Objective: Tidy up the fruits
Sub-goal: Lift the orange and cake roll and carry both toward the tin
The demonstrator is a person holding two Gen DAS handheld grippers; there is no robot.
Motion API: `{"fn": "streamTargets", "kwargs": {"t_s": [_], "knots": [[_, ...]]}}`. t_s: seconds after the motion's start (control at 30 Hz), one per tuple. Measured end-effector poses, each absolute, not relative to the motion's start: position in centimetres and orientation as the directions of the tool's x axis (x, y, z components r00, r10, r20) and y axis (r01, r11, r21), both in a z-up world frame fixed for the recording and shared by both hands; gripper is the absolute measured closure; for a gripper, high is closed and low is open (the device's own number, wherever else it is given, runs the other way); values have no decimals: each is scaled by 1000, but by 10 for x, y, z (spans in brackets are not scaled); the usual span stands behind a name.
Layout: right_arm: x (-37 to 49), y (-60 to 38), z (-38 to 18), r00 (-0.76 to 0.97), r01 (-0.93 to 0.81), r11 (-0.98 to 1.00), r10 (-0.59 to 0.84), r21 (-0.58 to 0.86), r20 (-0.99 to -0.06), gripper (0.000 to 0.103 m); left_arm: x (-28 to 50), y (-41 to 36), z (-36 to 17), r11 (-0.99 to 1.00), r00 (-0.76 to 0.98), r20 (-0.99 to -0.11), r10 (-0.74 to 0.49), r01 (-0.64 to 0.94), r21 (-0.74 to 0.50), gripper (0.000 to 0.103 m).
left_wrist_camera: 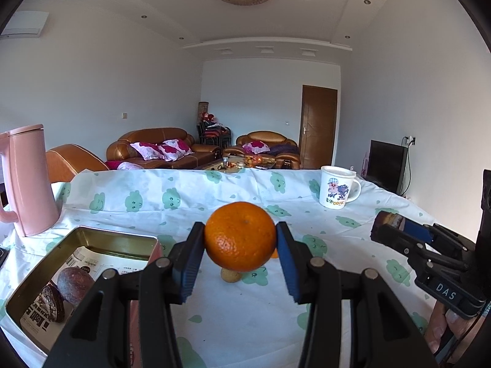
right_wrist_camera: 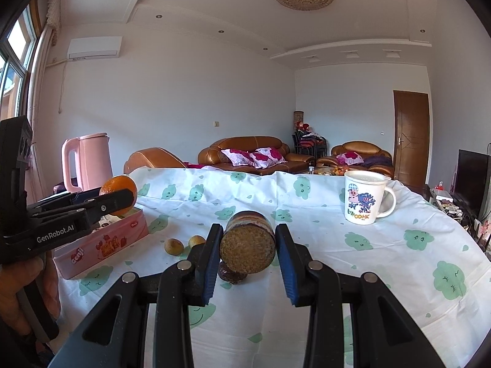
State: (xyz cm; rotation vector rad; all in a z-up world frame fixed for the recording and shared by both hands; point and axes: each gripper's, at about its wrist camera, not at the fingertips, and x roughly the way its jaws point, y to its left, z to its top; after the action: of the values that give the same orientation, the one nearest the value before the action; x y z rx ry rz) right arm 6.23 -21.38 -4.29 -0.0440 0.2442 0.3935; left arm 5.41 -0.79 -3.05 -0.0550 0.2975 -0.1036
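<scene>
My left gripper (left_wrist_camera: pixel 241 239) is shut on an orange mandarin (left_wrist_camera: pixel 240 235) and holds it above the table, just right of an open pink tin (left_wrist_camera: pixel 122 239). The tin holds a dark round fruit (left_wrist_camera: pixel 75 283) and a cut half fruit (left_wrist_camera: pixel 52 305). My right gripper (right_wrist_camera: pixel 248 243) is shut on a cut half fruit (right_wrist_camera: pixel 248 247) with a tan seedy face, held above a dark round fruit (right_wrist_camera: pixel 230 273) on the cloth. Two small yellow-brown fruits (right_wrist_camera: pixel 174 246) (right_wrist_camera: pixel 196 241) lie beside the tin (right_wrist_camera: pixel 101 245). The left gripper and mandarin (right_wrist_camera: pixel 119 191) show at left in the right wrist view.
A pink kettle (left_wrist_camera: pixel 27 181) stands at the far left. A white cartoon mug (right_wrist_camera: pixel 363 197) stands at the far right of the cloud-print tablecloth (right_wrist_camera: pixel 399 245). Sofas and a door lie beyond the table's far edge.
</scene>
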Motion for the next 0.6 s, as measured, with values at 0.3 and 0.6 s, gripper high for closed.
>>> {"fn": "streamTargets", "kwargs": {"t_s": [0.3, 0.6], "knots": [[62, -207, -43, 895, -381, 924, 362, -25, -262, 66, 52, 0, -31, 993, 948, -299, -105, 83, -85, 55], [62, -189, -34, 866, -432, 901, 408, -23, -288, 66, 45, 13, -32, 991, 942, -317, -110, 82, -103, 55]]}}
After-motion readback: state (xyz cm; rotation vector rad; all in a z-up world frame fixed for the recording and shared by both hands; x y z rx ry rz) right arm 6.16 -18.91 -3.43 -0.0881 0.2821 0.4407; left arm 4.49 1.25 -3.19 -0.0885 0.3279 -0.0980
